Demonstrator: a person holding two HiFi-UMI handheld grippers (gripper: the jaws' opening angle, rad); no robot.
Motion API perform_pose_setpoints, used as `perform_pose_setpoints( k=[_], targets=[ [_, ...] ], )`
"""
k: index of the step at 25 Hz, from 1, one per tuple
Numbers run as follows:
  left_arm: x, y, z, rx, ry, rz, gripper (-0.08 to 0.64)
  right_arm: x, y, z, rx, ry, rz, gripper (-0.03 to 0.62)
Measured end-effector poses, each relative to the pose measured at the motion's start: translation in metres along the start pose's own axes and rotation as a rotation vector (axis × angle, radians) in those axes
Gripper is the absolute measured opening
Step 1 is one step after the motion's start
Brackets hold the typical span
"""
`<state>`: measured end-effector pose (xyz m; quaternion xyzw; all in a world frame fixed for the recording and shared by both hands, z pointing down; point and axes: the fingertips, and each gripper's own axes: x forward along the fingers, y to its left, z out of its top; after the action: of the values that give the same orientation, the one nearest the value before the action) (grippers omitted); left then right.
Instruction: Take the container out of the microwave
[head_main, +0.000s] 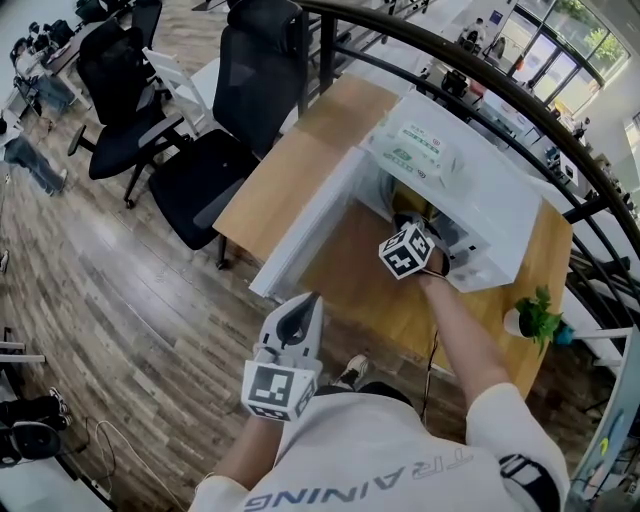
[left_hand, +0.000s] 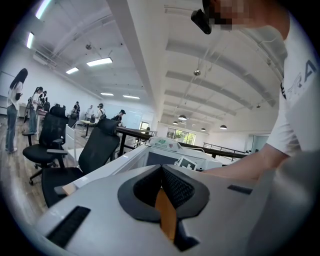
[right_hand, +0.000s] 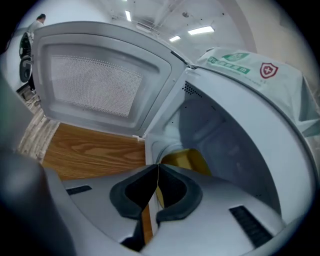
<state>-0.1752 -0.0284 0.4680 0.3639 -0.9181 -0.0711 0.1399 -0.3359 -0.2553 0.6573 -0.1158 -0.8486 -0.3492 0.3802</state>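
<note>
**Yellow container in the cavity; both grippers clenched on nothing**

Risks, judged near to far:
- The left gripper (head_main: 313, 300) is idle by your body, jaws pressed together and empty. It gives no support if the load tips on the way out.
- The right gripper (right_hand: 157, 167) is at the mouth of the microwave (head_main: 500, 215) with its pads touching and nothing between them. If you reach in like this, the closed tips will shove the container (right_hand: 189, 161) deeper or knock it over. Open the jaws before you get there.
- The open door (right_hand: 95, 75) stands on the left, close to your line of reach. A sideways drift could clip its edge or the frame.
- The container sits low in the cavity, toward the left wall, and only part of it shows above the gripper body. Its rim and contents cannot be made out, so a tilted lift may spill.
- A wipes pack (head_main: 420, 148) lies on the microwave's top. Bumping the casing could shift it.

Pose, near to far:
- Your left forearm is tucked in, and its gripper points roughly level toward the door.
- Your right arm is stretched forward over the wooden table (head_main: 285, 160). Its gripper is pitched downward into the opening, with the marker cube facing up.
</note>
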Motion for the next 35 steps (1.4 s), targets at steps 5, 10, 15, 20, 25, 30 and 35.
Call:
perform_pose_setpoints(
  k=[5,10,15,20,25,30,35],
  targets=[
    [0.0,-0.001,0.0,0.001,-0.008,-0.009,0.032,0.007,-0.002,-0.001,0.001,0.021,0.008,0.026],
    [0.002,-0.002,0.001,0.003,-0.015,-0.015,0.031,0.011,-0.001,-0.003,-0.01,0.036,0.035,0.126],
    [0.004,-0.004,0.003,0.007,-0.013,-0.02,0.032,0.015,-0.003,-0.006,-0.026,0.053,0.042,0.155],
    [0.003,-0.004,0.001,0.004,-0.005,-0.019,0.032,0.022,-0.002,-0.011,-0.045,0.078,0.051,0.156],
    [0.005,-0.004,-0.001,0.006,0.003,-0.024,0.031,0.031,-0.002,-0.014,-0.064,0.103,0.057,0.156],
    [0.004,-0.005,0.002,0.018,-0.011,-0.02,0.031,0.032,0.002,-0.012,-0.053,0.096,0.078,0.148],
    [0.005,-0.005,0.006,0.021,-0.023,-0.029,0.032,0.03,0.003,-0.011,-0.065,0.095,0.086,0.075]
  ],
)
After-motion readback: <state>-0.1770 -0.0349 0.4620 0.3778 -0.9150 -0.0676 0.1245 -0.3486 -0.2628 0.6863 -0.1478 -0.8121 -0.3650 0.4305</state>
